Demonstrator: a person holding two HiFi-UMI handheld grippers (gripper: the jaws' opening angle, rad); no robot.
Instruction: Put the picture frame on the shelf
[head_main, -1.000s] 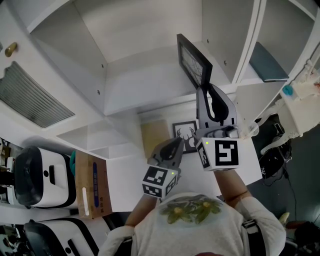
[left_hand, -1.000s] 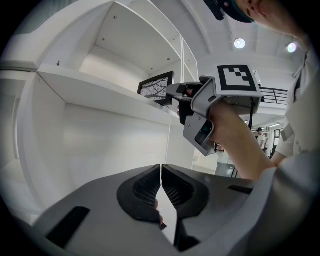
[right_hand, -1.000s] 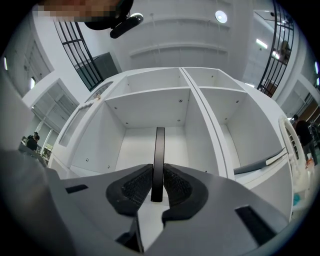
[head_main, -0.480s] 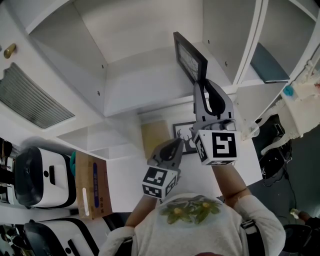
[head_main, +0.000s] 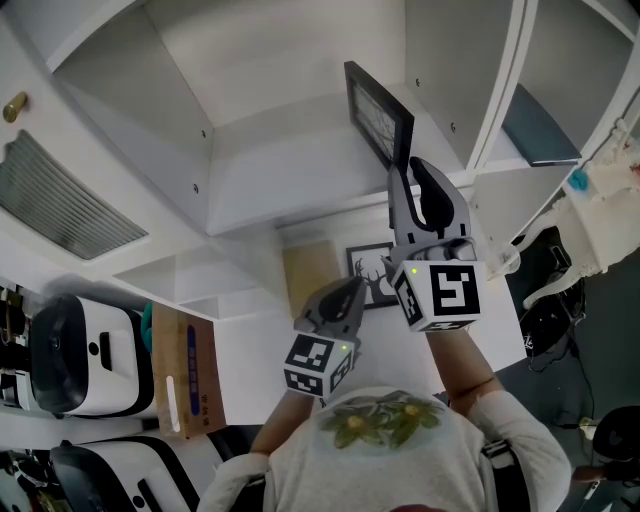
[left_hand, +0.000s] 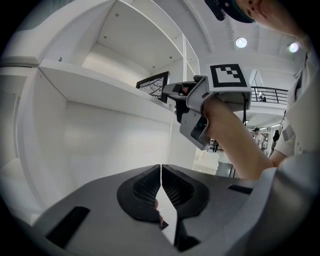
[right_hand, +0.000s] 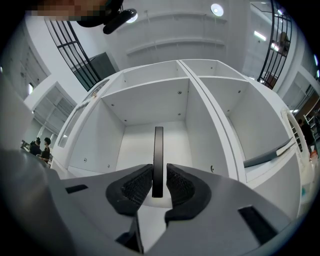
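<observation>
A black picture frame (head_main: 379, 112) stands on edge, held up at the opening of a white shelf compartment (head_main: 270, 160). My right gripper (head_main: 408, 165) is shut on its lower edge. In the right gripper view the picture frame (right_hand: 158, 155) shows edge-on between the two pads, with the shelf compartment (right_hand: 150, 107) straight ahead. The left gripper view shows the picture frame (left_hand: 154, 85) just above the shelf board (left_hand: 100, 87). My left gripper (head_main: 345, 293) hangs lower, shut with nothing in it.
A second framed picture (head_main: 371, 271) with a deer print and a tan board (head_main: 308, 275) lie on the white surface below. A dark book (head_main: 536, 128) lies in the compartment to the right. A cardboard box (head_main: 187, 370) and white headsets (head_main: 70, 355) sit at the left.
My right gripper has carried the picture frame a little further up and in towards the shelf compartment. The left gripper has stayed still.
</observation>
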